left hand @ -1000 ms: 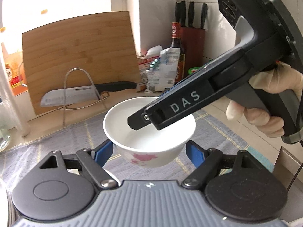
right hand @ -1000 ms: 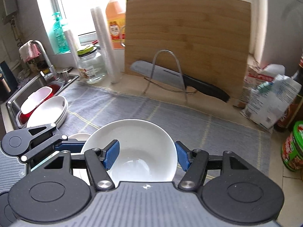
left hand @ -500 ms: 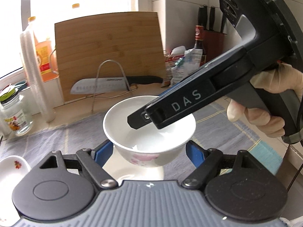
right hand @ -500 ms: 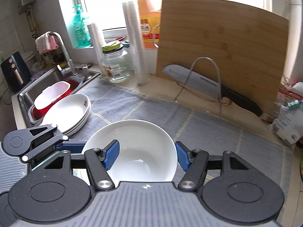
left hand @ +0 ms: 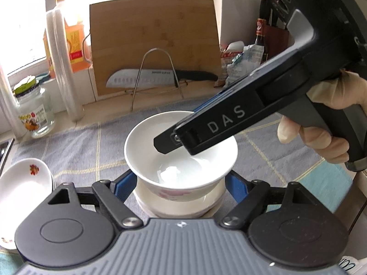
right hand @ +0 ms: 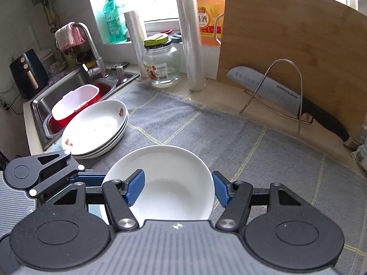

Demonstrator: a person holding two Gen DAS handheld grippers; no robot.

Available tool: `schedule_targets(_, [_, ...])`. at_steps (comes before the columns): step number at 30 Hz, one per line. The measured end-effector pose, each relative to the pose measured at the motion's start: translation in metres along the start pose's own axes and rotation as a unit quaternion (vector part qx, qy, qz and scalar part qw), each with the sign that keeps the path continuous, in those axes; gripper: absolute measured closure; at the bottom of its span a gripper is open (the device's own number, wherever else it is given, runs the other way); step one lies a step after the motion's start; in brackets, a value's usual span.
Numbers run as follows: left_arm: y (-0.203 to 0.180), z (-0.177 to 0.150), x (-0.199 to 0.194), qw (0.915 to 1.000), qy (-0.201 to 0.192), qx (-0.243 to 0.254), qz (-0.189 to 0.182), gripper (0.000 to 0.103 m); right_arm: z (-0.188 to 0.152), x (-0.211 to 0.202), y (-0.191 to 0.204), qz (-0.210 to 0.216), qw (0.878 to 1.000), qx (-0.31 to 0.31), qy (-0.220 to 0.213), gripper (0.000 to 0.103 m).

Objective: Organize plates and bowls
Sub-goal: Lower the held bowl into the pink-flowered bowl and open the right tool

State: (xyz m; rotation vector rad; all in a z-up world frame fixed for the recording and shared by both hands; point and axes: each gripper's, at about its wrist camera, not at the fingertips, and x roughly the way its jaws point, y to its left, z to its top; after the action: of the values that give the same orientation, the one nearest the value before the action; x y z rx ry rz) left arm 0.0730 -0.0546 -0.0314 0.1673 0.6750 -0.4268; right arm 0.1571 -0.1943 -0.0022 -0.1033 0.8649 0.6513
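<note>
A white bowl with a pink flower print (left hand: 181, 160) is held between the blue pads of my left gripper (left hand: 181, 183), just above another white bowl (left hand: 181, 208) on the mat. My right gripper (right hand: 177, 188) has one pad inside the same bowl (right hand: 174, 183) and one outside its rim; whether it clamps the wall I cannot tell. The right gripper's body reaches over the bowl in the left wrist view (left hand: 229, 123). A stack of white flowered plates (right hand: 96, 128) sits to the left by the sink; it also shows in the left wrist view (left hand: 20, 188).
A grey checked mat (right hand: 252, 142) covers the counter. A bamboo cutting board (right hand: 291, 52), a knife (right hand: 275, 91) on a wire stand, a glass jar (right hand: 161, 64), plastic-wrap rolls and bottles line the back. The sink (right hand: 68, 91) holds a red and a white tub.
Both grippers have carried the bowl leftward along the counter and lower; a second bowl now shows right beneath it, and the plate stack has come into view.
</note>
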Motion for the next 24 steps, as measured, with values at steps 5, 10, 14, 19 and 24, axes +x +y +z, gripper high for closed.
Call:
schedule_targets(5, [0.0023,-0.0046,0.0057,0.9999,0.009,-0.003,-0.004,0.020,-0.0022,0.0048,0.0018,-0.001,1.000,0.001,0.009,0.034])
schedule_targets(10, [0.0020,-0.0063,0.0080,0.9999,0.012,0.002,-0.006,0.020,-0.0044,0.0075,0.0005,-0.003,1.000,0.004,0.013,0.034])
schedule_targets(14, [0.0015,-0.0059,0.0085,0.9999,0.013,0.004,-0.006,0.019,-0.0047,0.0088,-0.0008,-0.004,1.000,0.005,0.013,0.034])
schedule_targets(19, [-0.0004,-0.0052,0.0093,0.9998,0.015,0.009,-0.002,0.019,-0.0051,0.0088,-0.0016,-0.003,1.000,0.008,0.014,0.033])
schedule_targets(24, [-0.0016,-0.0053,0.0101,0.9998,0.015,0.013,0.000,0.018,-0.0057,0.0094,-0.0026,-0.001,1.000,0.010,0.014,0.033])
